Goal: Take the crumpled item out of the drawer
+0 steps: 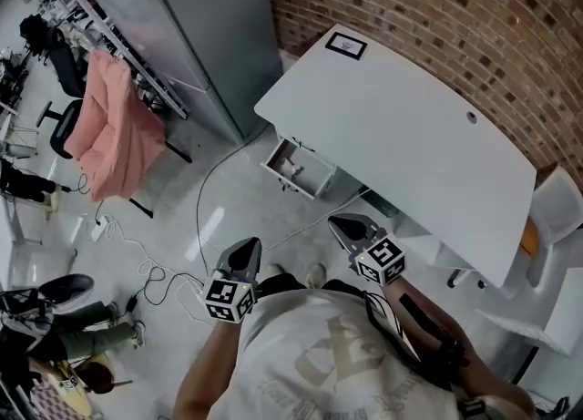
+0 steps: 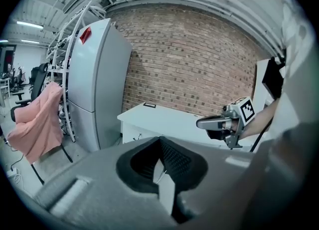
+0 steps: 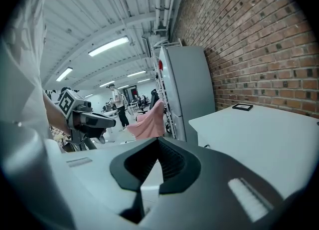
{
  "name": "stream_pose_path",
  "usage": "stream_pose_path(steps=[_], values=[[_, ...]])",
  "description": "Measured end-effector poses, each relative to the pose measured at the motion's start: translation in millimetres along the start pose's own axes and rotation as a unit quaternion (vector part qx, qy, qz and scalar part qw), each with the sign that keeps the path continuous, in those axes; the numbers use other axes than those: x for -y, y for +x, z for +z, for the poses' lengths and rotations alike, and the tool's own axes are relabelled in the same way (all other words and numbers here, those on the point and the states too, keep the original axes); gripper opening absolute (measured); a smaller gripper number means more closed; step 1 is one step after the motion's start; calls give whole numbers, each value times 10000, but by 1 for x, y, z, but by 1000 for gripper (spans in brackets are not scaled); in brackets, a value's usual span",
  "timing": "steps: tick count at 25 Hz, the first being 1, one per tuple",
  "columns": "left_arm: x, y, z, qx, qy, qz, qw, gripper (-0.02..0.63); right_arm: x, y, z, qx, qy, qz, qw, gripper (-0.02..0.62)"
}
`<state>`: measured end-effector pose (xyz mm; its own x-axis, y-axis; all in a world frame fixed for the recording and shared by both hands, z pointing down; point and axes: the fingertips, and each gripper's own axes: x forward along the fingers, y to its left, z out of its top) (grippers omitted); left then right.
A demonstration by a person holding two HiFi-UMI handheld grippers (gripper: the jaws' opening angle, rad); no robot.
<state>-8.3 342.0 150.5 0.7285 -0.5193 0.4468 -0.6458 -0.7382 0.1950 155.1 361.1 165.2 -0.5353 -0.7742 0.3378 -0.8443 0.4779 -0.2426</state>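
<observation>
Drawer (image 1: 287,181) position governs the coming move. It stands pulled out from under the white desk (image 1: 401,127), ahead of both tools and well below them. It is well apart from either set of tips and lies roughly between the lines along which the two tools point.

Left gripper (image 1: 249,245): jaws together, nothing between them. It is pitched somewhat downward, and the open drawer lies forward of its tip and to its right.

Right gripper (image 1: 351,224): jaws also closed, nothing held. It is likewise pitched down, and the drawer lies forward of its tip and to its left.

Crumpled item (image 1: 290,168): a small pale lump shows inside the drawer, near the middle of the tray. It is too small here to confirm its shape or any long axis. Neither gripper view shows the inside of the drawer, as each tool's own body blocks the lower field.

Assessment: the right gripper appears marginally the nearer of the two, though the margin is slight and either could serve. The drawer is open at the top, so the item is best reached from above. The chosen tool must travel forward and down, steepen its pitch and part its jaws before arrival. The drawer's front panel, on the near side, is the likely point of collision.
</observation>
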Motion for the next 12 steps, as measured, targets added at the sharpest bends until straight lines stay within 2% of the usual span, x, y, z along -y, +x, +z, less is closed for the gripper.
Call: stream_pose_path(steps=[12], values=[[-20, -6, -8, -45, -104, 32, 9999, 3, -5, 19, -7, -124, 98, -8, 9999, 6]])
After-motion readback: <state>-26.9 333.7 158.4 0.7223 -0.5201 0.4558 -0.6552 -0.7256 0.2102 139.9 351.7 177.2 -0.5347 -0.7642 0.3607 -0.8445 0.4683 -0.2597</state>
